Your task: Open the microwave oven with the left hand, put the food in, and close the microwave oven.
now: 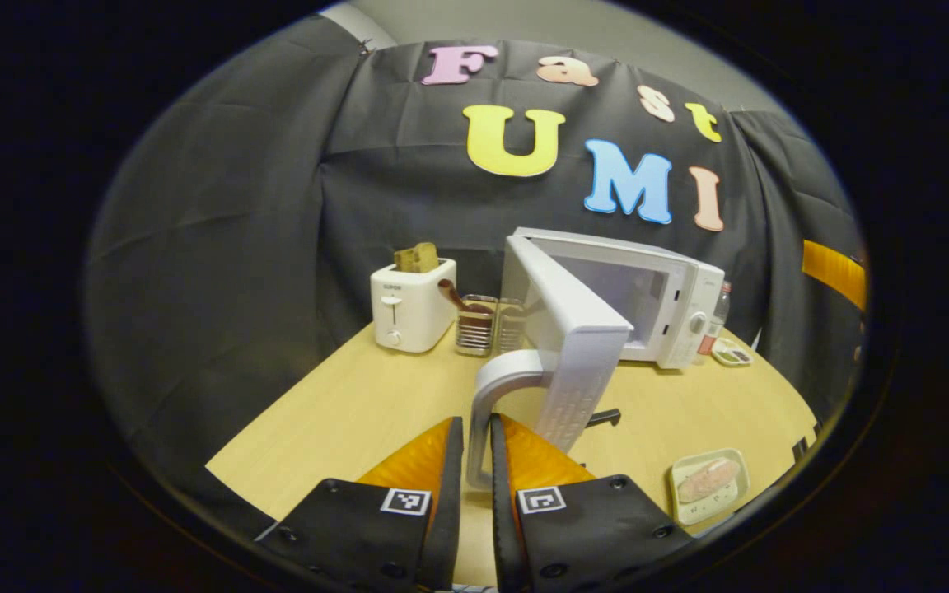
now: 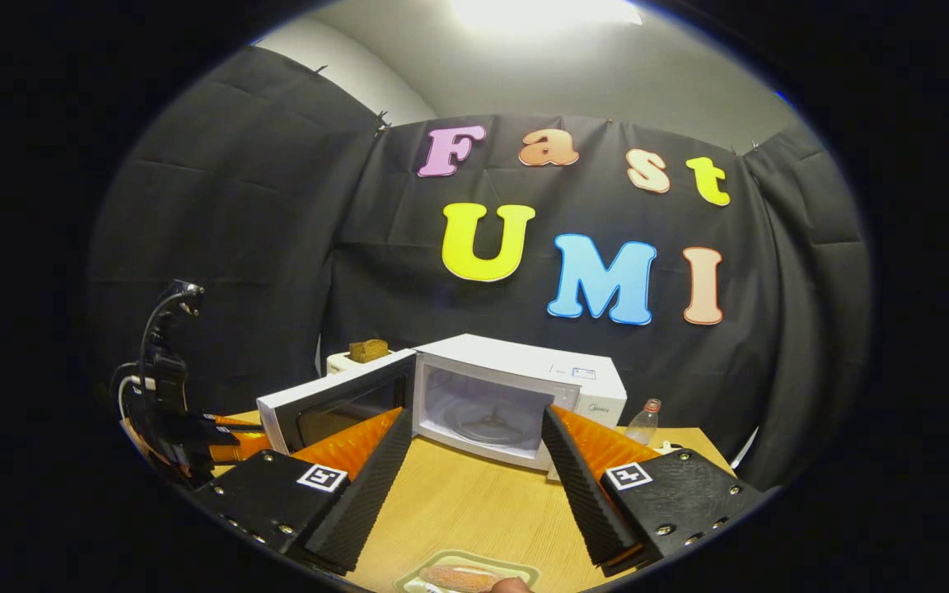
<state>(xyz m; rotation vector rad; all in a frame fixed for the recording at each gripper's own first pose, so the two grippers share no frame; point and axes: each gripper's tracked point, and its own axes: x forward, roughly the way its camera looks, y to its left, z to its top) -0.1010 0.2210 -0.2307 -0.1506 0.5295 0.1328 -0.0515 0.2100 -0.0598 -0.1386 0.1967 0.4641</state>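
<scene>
Left tongs (image 1: 476, 469) closed on the microwave door handle (image 1: 497, 387), one finger either side of the curved bar, gap between them narrow. Door (image 1: 575, 346) swung well out, edge-on toward the left gripper view; cavity behind it partly visible. In the right gripper view the microwave (image 2: 516, 387) sits straight ahead at the back of the table (image 2: 474, 502), door hinged on its left side and standing open, cavity (image 2: 487, 416) exposed with a glass turntable inside, nothing else in it as far as can be told.

Right tongs (image 2: 474, 486) wide apart, holding nothing, pointing straight at the cavity mouth. Food (image 2: 462, 576) lies on a small pale tray (image 2: 516, 570) at the bottom edge of the right view, directly under and just in front of the right tongs, between them and the microwave. In the left view the same tray (image 1: 734, 461) with the food (image 1: 709, 479) sits near the front right table edge, well apart from the left tongs, food's long axis running diagonally across the tray. Right tongs clearly nearer to it.

Judgement: opening step about done; next is the right tongs dropping onto the tray and carrying it forward into the cavity. Path looks straight.

Toaster (image 1: 411, 305) holds a bread slice (image 1: 417, 257); wire caddy (image 1: 479, 325) beside it holds a dark utensil. Bottle (image 2: 645, 422) right of the microwave.
</scene>
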